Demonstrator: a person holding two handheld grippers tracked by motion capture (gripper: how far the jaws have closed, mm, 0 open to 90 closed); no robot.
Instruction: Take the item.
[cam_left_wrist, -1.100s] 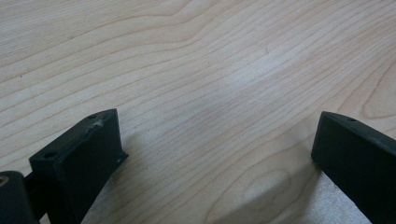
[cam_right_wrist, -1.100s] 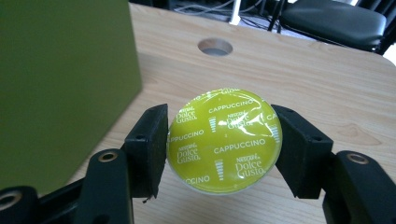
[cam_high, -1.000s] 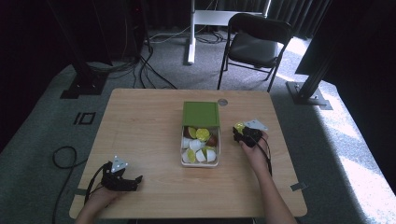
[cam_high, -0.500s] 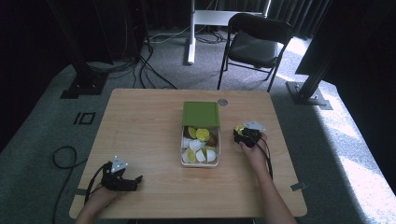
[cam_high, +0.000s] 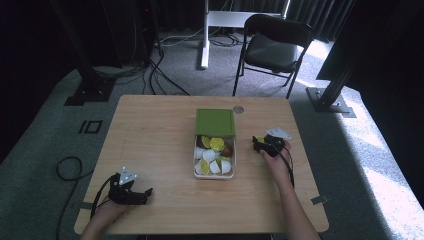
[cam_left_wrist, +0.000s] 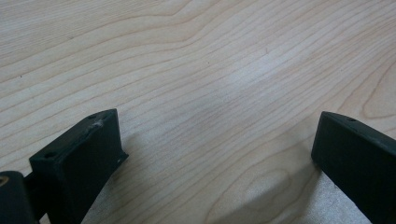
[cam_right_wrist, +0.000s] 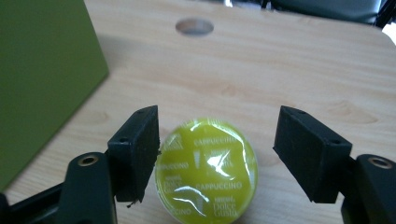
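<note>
The yellow-green capsule (cam_right_wrist: 205, 170) sits on the table (cam_high: 150, 135) just right of the box (cam_high: 214, 145), light, rigid-walled, with a slick foil lid; grip its sides. The right gripper (cam_right_wrist: 215, 154) has just been opening, its jaws now apart around the capsule, the left one touching, the right clear. The left gripper (cam_left_wrist: 215, 158) rests wide open and empty.

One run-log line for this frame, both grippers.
right gripper: jaws just opened, yellow-green foil-topped coffee capsule between them on wooden table | left gripper: open, nothing between jaws | green-lidded capsule box: open

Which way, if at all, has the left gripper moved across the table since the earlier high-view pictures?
No. The left gripper sits at the same spot near the table's front-left corner, equally far from the green box.
</note>
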